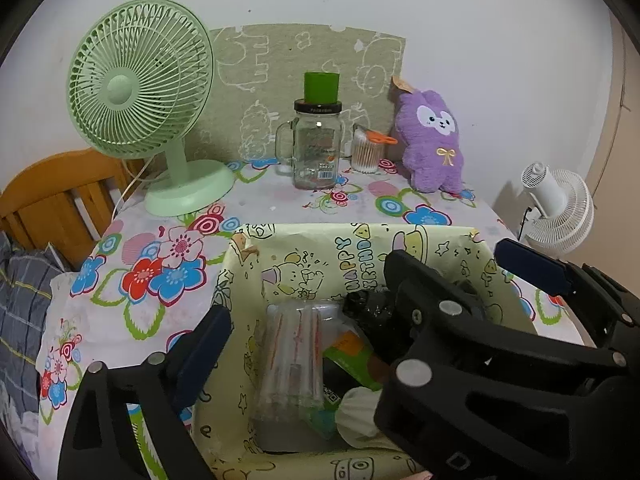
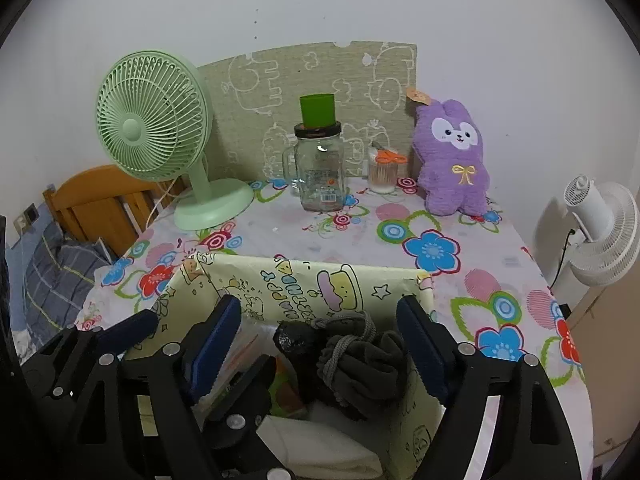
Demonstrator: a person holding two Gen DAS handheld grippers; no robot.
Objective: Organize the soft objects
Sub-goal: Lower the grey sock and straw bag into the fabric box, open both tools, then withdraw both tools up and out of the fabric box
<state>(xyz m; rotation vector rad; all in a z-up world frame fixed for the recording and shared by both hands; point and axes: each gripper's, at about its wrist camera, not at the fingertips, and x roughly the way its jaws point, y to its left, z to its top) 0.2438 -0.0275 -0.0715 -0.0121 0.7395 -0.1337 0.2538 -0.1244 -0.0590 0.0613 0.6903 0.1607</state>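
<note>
Both grippers are held low over the paper-lined box (image 2: 304, 280) at the near edge of the worktop (image 2: 460, 292). Right gripper (image 2: 320, 340): fingers spread wide, nothing pinched, straddling the dark drawstring pouch (image 2: 360, 356) lying inside the box on its right side; judged either just released or lined up for a grab. Left gripper (image 1: 360, 292): fingers also spread, empty, poised over the box's left half, where a clear plastic pack (image 1: 292, 344) and a white cloth (image 1: 356, 408) are seen. The purple plush rabbit (image 2: 454, 160) is left propped upright against the far mat (image 2: 304, 92), well apart from the box, right of the glass jar (image 2: 320, 168). It is judged the remaining soft item to be collected.
</note>
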